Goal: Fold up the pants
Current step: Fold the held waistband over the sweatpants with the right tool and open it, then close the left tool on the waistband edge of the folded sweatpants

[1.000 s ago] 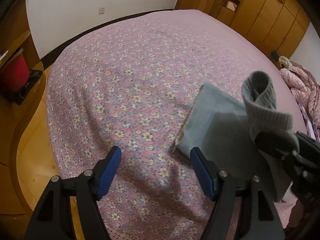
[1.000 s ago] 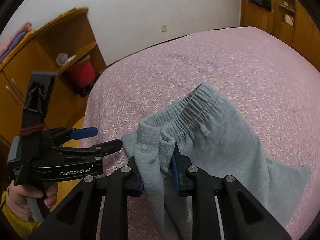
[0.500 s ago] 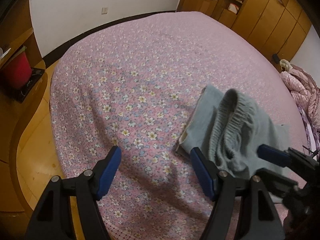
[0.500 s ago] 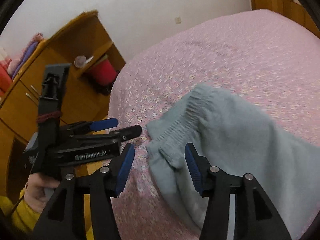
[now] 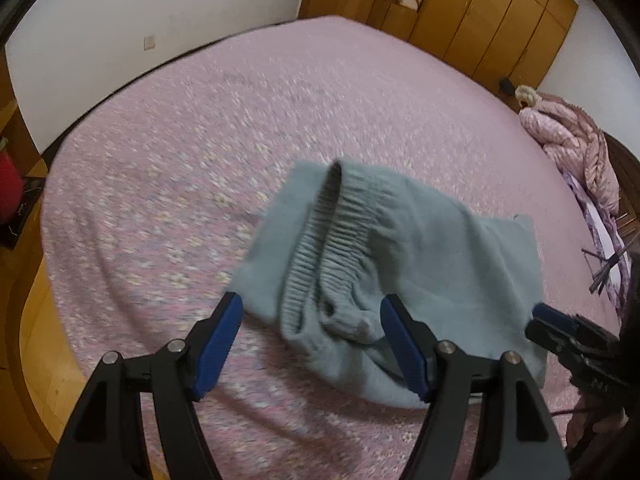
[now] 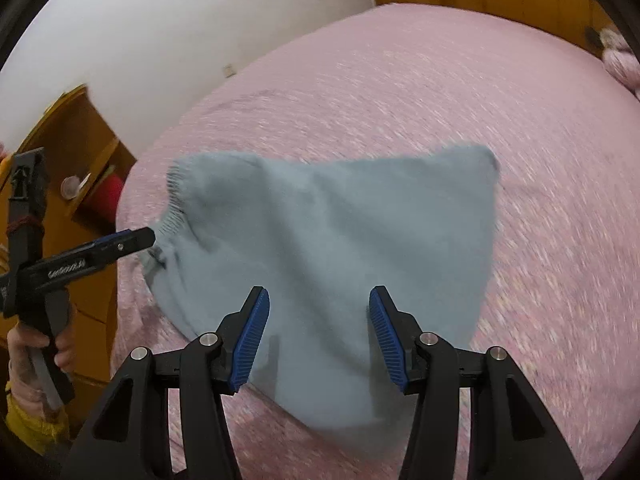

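Grey pants point(image 5: 420, 256) lie bunched on pink floral bed point(image 5: 240, 128), elastic waistband up. Left claw point(image 5: 310, 344) wide, nothing gripped, hovering over waistband end, pants between and just beyond blue pads. Right claw point(image 6: 318, 336) parted, empty, above pants' plain fabric; pads clear of cloth.

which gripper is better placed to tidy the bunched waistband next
Left, probably: the left gripper is open right over the bunched waistband. The right gripper, also open, hangs over plain cloth.
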A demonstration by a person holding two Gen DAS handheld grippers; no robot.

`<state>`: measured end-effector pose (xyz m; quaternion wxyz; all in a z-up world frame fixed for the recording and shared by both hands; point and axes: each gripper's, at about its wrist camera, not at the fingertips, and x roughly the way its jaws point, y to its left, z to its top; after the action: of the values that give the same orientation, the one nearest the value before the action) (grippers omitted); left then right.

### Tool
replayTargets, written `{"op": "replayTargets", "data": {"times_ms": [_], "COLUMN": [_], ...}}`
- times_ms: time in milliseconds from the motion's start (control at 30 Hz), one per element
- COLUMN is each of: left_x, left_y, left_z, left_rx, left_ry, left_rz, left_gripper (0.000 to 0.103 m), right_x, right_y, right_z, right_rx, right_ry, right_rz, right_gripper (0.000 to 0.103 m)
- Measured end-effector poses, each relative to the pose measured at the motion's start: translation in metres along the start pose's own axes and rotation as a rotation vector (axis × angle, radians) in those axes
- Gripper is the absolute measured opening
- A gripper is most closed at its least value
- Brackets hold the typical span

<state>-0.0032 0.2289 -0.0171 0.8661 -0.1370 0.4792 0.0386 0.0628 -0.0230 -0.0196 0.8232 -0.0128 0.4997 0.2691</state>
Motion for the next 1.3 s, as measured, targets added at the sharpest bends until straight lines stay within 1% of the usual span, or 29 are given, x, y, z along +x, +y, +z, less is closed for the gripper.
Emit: {"op": "replayTargets", "data": {"times_ms": [67,100,133,167,200,233,267,300,333,400,467,500,567,600,667,700,733,800,867,933,1000,1033,1067,1100,1167,1200,1233,1300], "left_x": [0.015,0.023,0.026,0.027,0.024,0.021,0.017,0.013,0.008,-0.013,-0.025,-0.027,-0.014,-0.003,0.016,0.022,0.019,0.012,0.003,-0.01,-0.021,-0.025,-0.027,-0.024,-0.014,-0.006,0.002,0.02], "left_y": [-0.003,-0.004,-0.003,-0.006,-0.01,-0.013,-0.016,-0.019,-0.023,-0.026,-0.027,-0.026,-0.018,-0.012,-0.002,0.004,0.008,0.013,0.015,0.009,0.006,0.001,-0.007,-0.015,-0.033,-0.039,-0.045,-0.053], "left_z": [0.005,0.006,0.006,0.006,0.006,0.007,0.008,0.01,0.014,0.02,0.023,0.024,0.022,0.019,0.011,0.006,0.003,0.003,0.003,0.007,0.015,0.019,0.026,0.032,0.041,0.045,0.048,0.052], "left_rx": [-0.014,-0.025,-0.027,-0.023,-0.008,0.01,0.026,0.04,0.054,0.082,0.125,0.142,0.148,0.143,0.143,0.135,0.118,0.109,0.101,0.096,0.108,0.11,0.119,0.13,0.157,0.173,0.185,0.196], "left_ry": [0.034,0.06,0.066,0.063,0.048,0.033,0.022,0.009,-0.01,-0.091,-0.139,-0.146,-0.119,-0.098,-0.052,-0.042,-0.058,-0.055,-0.051,-0.076,-0.116,-0.133,-0.146,-0.149,-0.138,-0.132,-0.116,-0.076], "left_rz": [-0.01,-0.008,-0.016,-0.021,-0.009,-0.004,-0.005,-0.011,-0.021,-0.05,-0.049,-0.041,-0.02,-0.001,0.096,0.105,0.105,0.125,0.115,0.129,0.106,0.082,0.037,0.012,-0.015,-0.028,-0.034,-0.048], "left_gripper": [0.075,0.068,0.047,0.039,0.037,0.032,0.03,0.025,0.024,0.023,0.023,0.023,0.024,0.026,0.03,0.044,0.054,0.064,0.065,0.063,0.063,0.063,0.063,0.063,0.061,0.056,0.047,0.037], "right_x": [0.001,0.004,0.004,0.004,0.004,0.003,0.003,0.002,0.002,0.003,0.002,0.004,0.008,0.01,0.011,0.011,0.011,0.01,0.005,-0.002,-0.009,-0.012,-0.014,-0.015,-0.012,-0.008,-0.002,0.011], "right_y": [-0.008,-0.013,-0.016,-0.018,-0.02,-0.021,-0.021,-0.023,-0.024,-0.021,-0.021,-0.019,-0.015,-0.012,-0.008,-0.006,-0.003,0.001,0.0,-0.007,-0.015,-0.02,-0.022,-0.026,-0.032,-0.035,-0.037,-0.043], "right_z": [-0.006,-0.01,-0.012,-0.013,-0.014,-0.015,-0.014,-0.015,-0.015,-0.015,-0.017,-0.016,-0.016,-0.017,-0.018,-0.019,-0.02,-0.021,-0.019,-0.012,-0.001,0.007,0.012,0.02,0.033,0.041,0.048,0.057], "right_rx": [0.018,0.03,0.039,0.046,0.048,0.049,0.049,0.051,0.052,0.051,0.045,0.042,0.038,0.036,0.022,0.014,0.002,-0.011,-0.009,0.005,0.014,0.021,0.028,0.037,0.056,0.066,0.075,0.095], "right_ry": [0.005,0.008,0.009,0.007,0.004,0.003,0.001,-0.001,-0.003,-0.007,-0.01,-0.01,-0.007,-0.005,0.004,0.009,0.018,0.033,0.031,0.01,-0.024,-0.043,-0.057,-0.075,-0.098,-0.101,-0.099,-0.089], "right_rz": [-0.007,-0.007,-0.003,0.003,0.008,0.009,0.01,0.01,0.01,0.012,0.014,0.016,0.015,0.012,0.009,0.009,0.011,0.027,0.048,0.047,0.023,-0.002,-0.013,-0.018,-0.029,-0.033,-0.037,-0.05], "right_gripper": [0.054,0.054,0.054,0.054,0.054,0.054,0.054,0.054,0.054,0.054,0.054,0.054,0.054,0.054,0.054,0.054,0.054,0.054,0.054,0.054,0.054,0.054,0.054,0.054,0.053,0.053,0.053,0.053]}}
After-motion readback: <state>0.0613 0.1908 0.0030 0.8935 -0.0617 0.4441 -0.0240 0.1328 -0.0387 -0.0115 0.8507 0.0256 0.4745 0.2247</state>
